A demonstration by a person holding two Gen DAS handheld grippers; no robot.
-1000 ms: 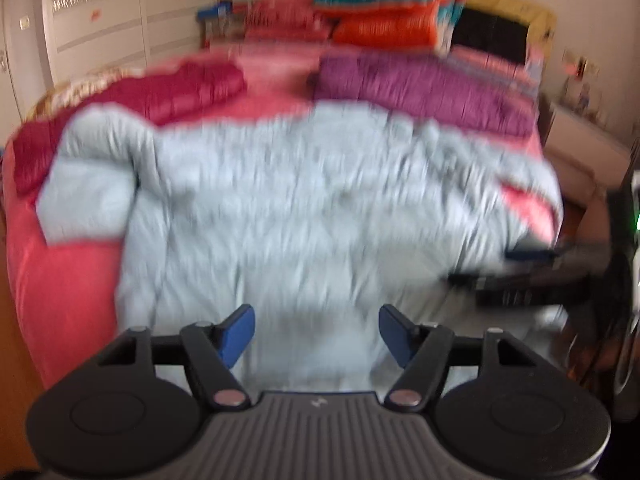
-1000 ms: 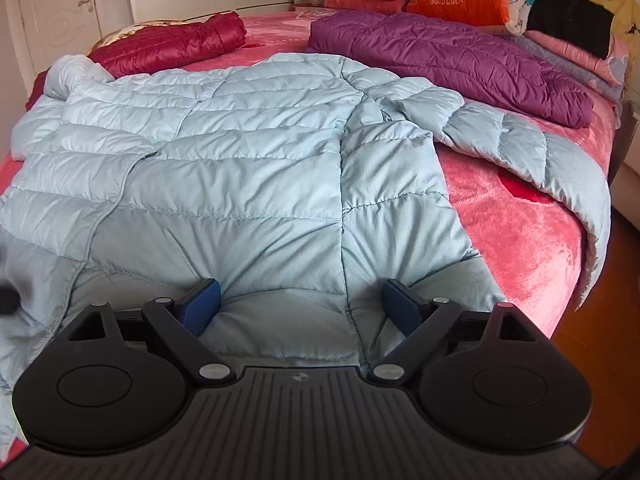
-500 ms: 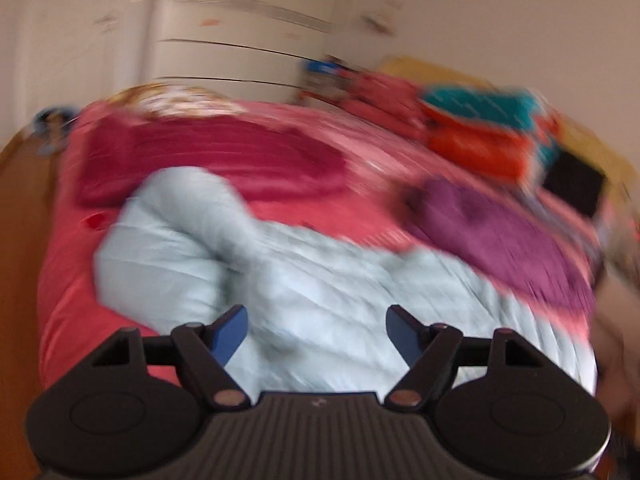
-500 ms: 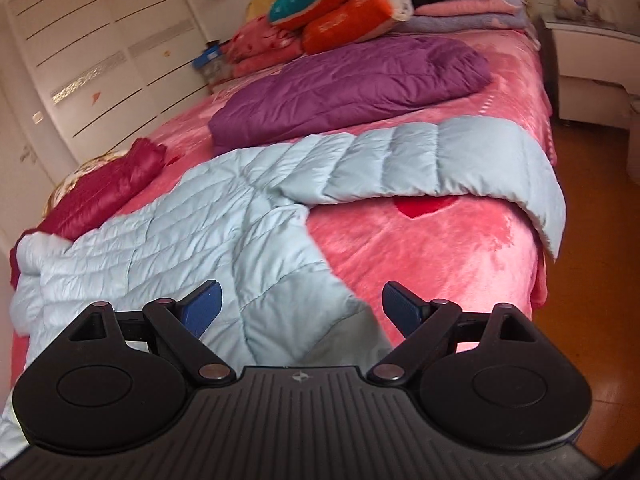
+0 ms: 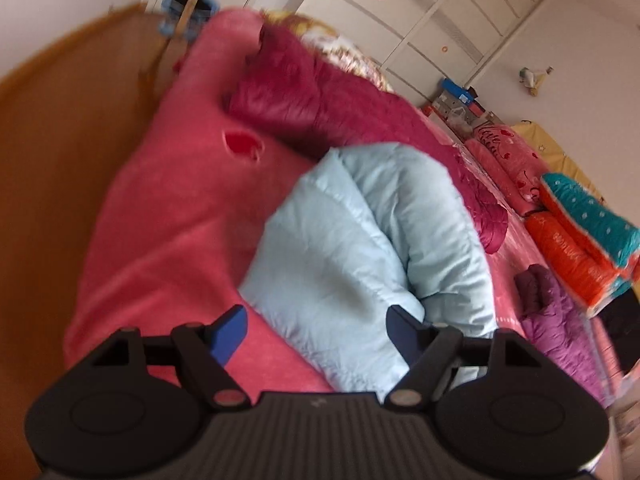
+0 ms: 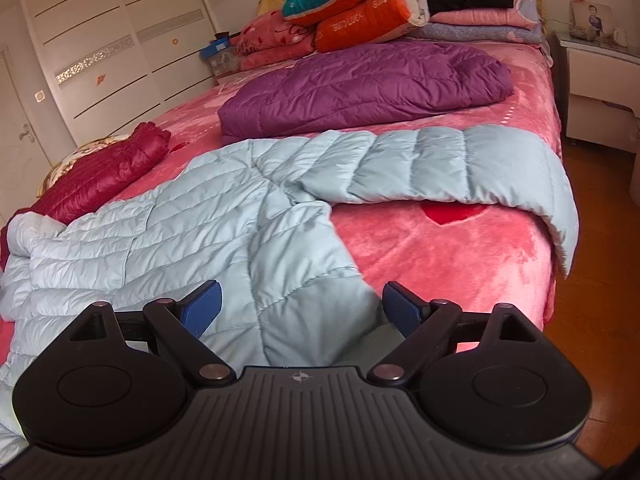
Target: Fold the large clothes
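In the left wrist view, the left gripper [image 5: 316, 330] is seen with its fingers spread and nothing pinched between them; they have just been opening. A bunched sleeve of the light blue down jacket [image 5: 368, 248] lies just beyond them on the pink bed [image 5: 172, 208]. In the right wrist view, the right gripper [image 6: 300, 308] is held with fingers spread over the jacket's near hem, the jacket [image 6: 224, 216] being laid flat across the bed, a maroon jacket [image 6: 100, 172] at far left and a purple jacket [image 6: 360, 84] beyond.

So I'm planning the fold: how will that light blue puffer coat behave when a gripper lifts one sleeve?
The light blue puffer coat will probably flop: its sleeve already droops over the bed's edge. Its puffy quilting suggests it is light for its bulk. The smooth shell may slip from a shallow pinch.
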